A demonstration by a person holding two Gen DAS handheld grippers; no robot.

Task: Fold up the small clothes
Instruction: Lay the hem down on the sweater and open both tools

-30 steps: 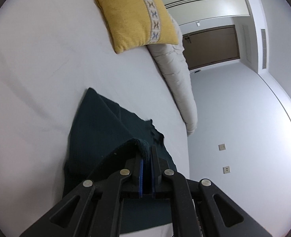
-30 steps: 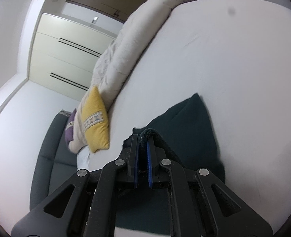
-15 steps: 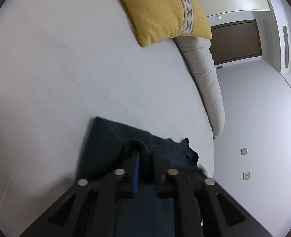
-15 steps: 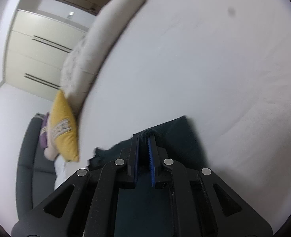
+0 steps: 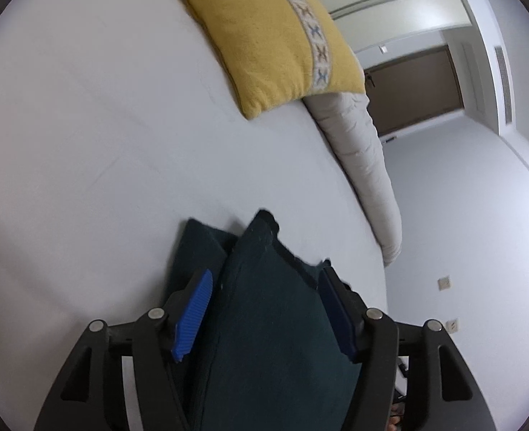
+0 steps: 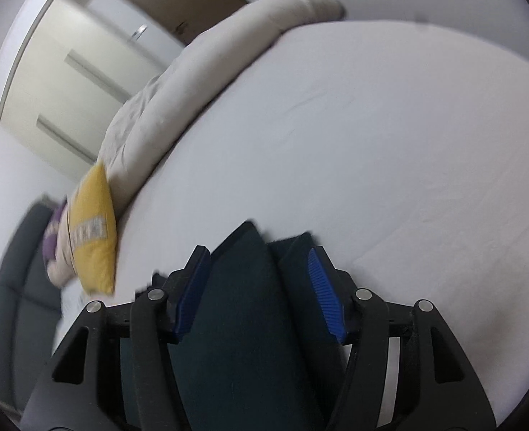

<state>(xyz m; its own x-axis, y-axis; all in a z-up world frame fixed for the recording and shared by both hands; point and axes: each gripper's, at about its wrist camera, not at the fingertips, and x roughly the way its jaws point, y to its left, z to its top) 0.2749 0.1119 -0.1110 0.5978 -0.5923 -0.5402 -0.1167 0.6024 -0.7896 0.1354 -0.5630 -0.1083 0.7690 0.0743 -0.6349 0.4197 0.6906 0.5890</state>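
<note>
A small dark teal garment (image 5: 264,316) lies folded on the white bed sheet (image 5: 84,143). In the left wrist view my left gripper (image 5: 264,287) is open, its blue pads (image 5: 192,312) spread to either side of the cloth, which lies between the jaws. In the right wrist view the same garment (image 6: 243,305) lies between the spread blue pads (image 6: 323,294) of my open right gripper (image 6: 259,273). Neither gripper pinches the cloth.
A yellow cushion (image 5: 275,39) with a patterned band lies at the far side of the bed; it also shows in the right wrist view (image 6: 93,230). A rolled beige duvet (image 5: 365,165) runs along the bed's edge (image 6: 199,82). A dark sofa (image 6: 16,305) stands beyond.
Both grippers were shut on an edge of the dark garment, carried it forward over itself and have now opened, leaving the cloth lying folded on the sheet.
</note>
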